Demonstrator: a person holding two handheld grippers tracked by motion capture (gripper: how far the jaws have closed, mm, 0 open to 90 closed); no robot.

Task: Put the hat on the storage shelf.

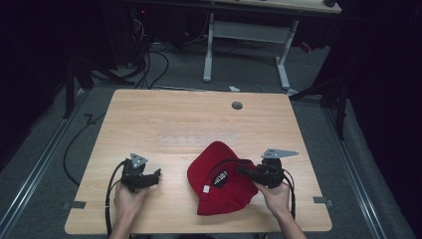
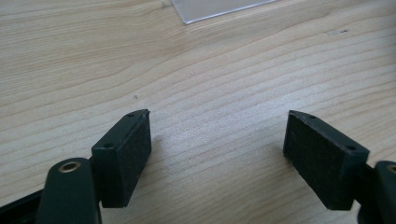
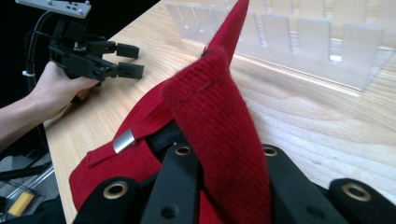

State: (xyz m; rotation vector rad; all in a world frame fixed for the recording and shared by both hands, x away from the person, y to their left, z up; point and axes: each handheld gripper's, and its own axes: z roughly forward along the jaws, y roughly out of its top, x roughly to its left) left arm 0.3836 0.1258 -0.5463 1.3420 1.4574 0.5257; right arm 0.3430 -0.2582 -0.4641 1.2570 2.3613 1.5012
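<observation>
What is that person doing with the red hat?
A person at a wooden table holds a two-jaw gripper in each hand. The right gripper has pinched a fold of the red cap, which lies upside down near the front edge, and the fabric stands up between its jaws. The left gripper is open and empty, held low over bare wood off to the cap's side. A clear plastic rack sits farther back on the table.
</observation>
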